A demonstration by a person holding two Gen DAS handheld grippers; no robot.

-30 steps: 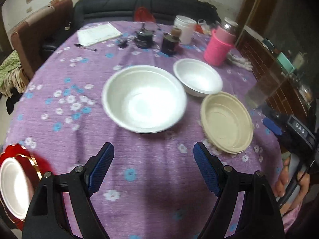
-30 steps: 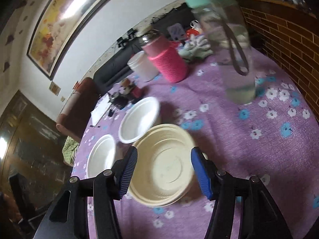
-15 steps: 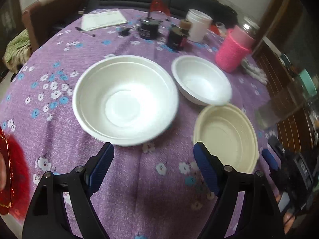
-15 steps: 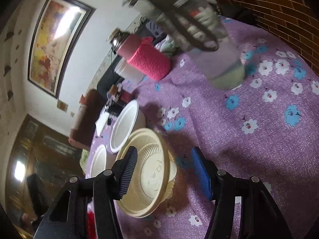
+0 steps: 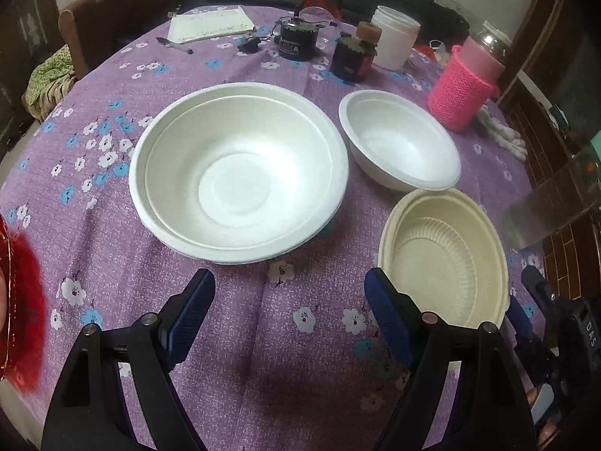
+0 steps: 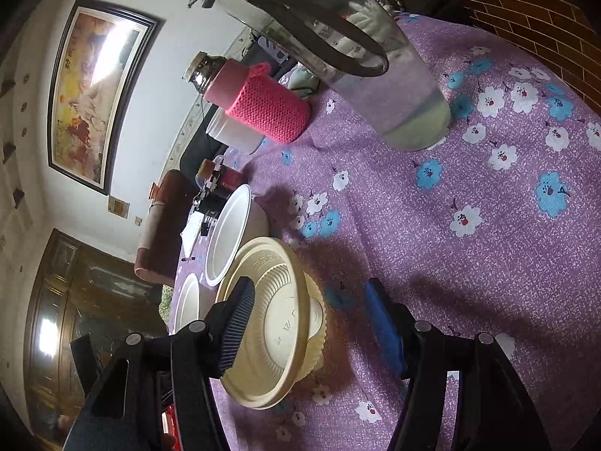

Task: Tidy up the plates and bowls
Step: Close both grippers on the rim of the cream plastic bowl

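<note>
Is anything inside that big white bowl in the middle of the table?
The big white bowl looks empty: only its bare white bottom shows. A second rim line suggests another white bowl nested in it. What lies under it on the purple tablecloth is covered.

A: How was the light?
B: Dim and soft; glare washed out the framed painting, and dark shadows lay on the purple tablecloth.
A: Sharpness?
B: Centre crisp, edges bent and dark-vignetted; the nearby clear bottle was smeared.
</note>
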